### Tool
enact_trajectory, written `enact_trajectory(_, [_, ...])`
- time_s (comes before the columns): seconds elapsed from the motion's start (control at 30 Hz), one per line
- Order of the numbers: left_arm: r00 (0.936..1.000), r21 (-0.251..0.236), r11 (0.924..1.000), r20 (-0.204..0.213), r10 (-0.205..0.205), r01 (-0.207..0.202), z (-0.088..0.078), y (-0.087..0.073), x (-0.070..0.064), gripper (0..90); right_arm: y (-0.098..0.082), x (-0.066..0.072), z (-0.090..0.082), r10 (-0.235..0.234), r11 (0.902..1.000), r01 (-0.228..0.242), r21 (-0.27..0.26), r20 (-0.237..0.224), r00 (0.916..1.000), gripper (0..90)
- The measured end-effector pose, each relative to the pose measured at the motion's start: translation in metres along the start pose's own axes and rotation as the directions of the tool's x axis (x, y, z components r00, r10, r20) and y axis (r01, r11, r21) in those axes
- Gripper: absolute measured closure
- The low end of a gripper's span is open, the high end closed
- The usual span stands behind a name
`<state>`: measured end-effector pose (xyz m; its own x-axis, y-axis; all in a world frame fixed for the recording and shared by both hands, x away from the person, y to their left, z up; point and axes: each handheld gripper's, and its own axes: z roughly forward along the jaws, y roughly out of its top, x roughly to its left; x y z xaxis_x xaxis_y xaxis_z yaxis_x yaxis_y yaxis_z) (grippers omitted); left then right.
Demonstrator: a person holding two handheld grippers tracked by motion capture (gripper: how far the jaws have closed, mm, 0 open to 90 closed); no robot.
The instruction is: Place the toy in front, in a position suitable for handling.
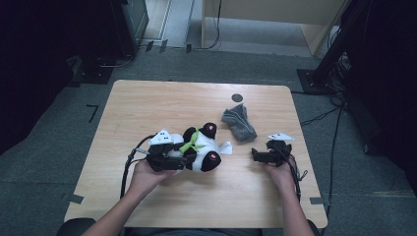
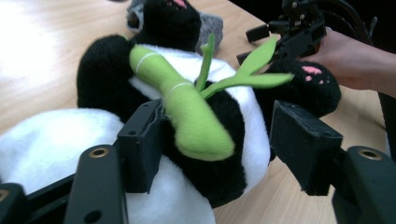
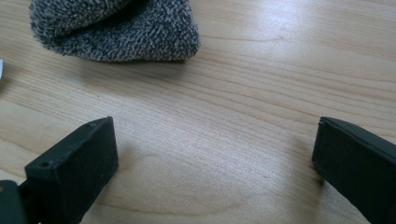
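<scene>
- Panda plush (image 1: 199, 150) lying mid-table, beside grey sock (image 1: 238, 123).
- Left gripper (image 2: 219, 140) half-open around green bamboo stick (image 2: 187, 109), pads not pressing.
- Right gripper (image 3: 215, 154) wide, empty, over bare wood.
- Best re-grip deeper, on firm stuffing.

Dim room, dark at both upper corners of the high view; light falls from above onto the pale table (image 1: 162, 105), soft and slightly grainy. In the left gripper view glare whitens the wood up and left of the jaws, and the near white plush (image 2: 56, 140) beside the left jaw is blown out — soft focus there. In the right gripper view the wood between the jaws shines, with soft shadows beside each jaw; the grey cloth (image 3: 116, 28) beyond them is sharp.
</scene>
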<state>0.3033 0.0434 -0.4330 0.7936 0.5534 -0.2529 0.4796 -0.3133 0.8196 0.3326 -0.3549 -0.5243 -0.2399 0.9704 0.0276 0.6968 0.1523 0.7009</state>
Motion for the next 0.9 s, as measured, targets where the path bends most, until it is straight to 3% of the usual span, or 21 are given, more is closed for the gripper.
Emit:
enact_trajectory(0.1, [0.9999, -0.033, 0.9994, -0.004, -0.010, 0.010, -0.009, 0.003, 0.001, 29.2, 0.002, -0.001, -0.001, 0.003, 0.9998, -0.003, 0.018, 0.003, 1.0000, 4.2])
enact_trajectory(0.2, [0.9998, -0.036, 0.9993, -0.018, -0.014, 0.013, -0.018, 0.005, 0.007, 28.3, 0.006, -0.003, -0.004, 0.002, 0.9998, -0.002, 0.021, 0.003, 1.0000, 16.0])
enact_trajectory(0.27, [0.9995, -0.046, 0.9987, -0.023, -0.023, 0.022, -0.022, 0.006, 0.011, 28.3, 0.009, -0.004, -0.006, -0.008, 0.9997, 0.008, 0.023, 0.002, 1.0000, 18.3])
enact_trajectory(0.37, [0.9985, -0.055, 0.9982, -0.047, -0.026, 0.023, -0.028, 0.005, 0.016, 28.3, 0.017, -0.009, -0.010, 0.030, 0.9994, -0.029, 0.018, -0.022, 0.9993, 25.2])
enact_trajectory(0.47, [0.9969, -0.062, 0.9979, -0.074, -0.026, 0.022, -0.035, 0.002, 0.021, 27.9, 0.026, -0.008, -0.020, 0.041, 0.9974, -0.044, -0.057, -0.048, 0.9980, 25.5])
enact_trajectory(0.53, [0.9956, -0.063, 0.9976, -0.087, -0.035, 0.030, -0.040, -0.001, 0.025, 27.9, 0.033, -0.004, -0.022, 0.021, 0.9957, -0.025, -0.089, -0.038, 0.9990, 25.4])
enact_trajectory(0.67, [0.9925, -0.067, 0.9968, -0.111, -0.051, 0.044, -0.049, -0.006, 0.032, 28.2, 0.047, 0.001, -0.018, -0.016, 0.9943, 0.009, -0.107, -0.057, 0.9982, 25.2])
enact_trajectory(0.77, [0.9890, -0.063, 0.9965, -0.133, -0.063, 0.055, -0.054, -0.011, 0.037, 28.5, 0.059, 0.003, -0.015, 0.002, 0.9935, -0.013, -0.113, -0.098, 0.9951, 28.1])
enact_trajectory(0.9, [0.9861, -0.048, 0.9968, -0.151, -0.070, 0.064, -0.055, -0.021, 0.045, 30.8, 0.074, 0.009, -0.005, -0.010, 0.9942, -0.003, -0.107, -0.123, 0.9923, 26.8])
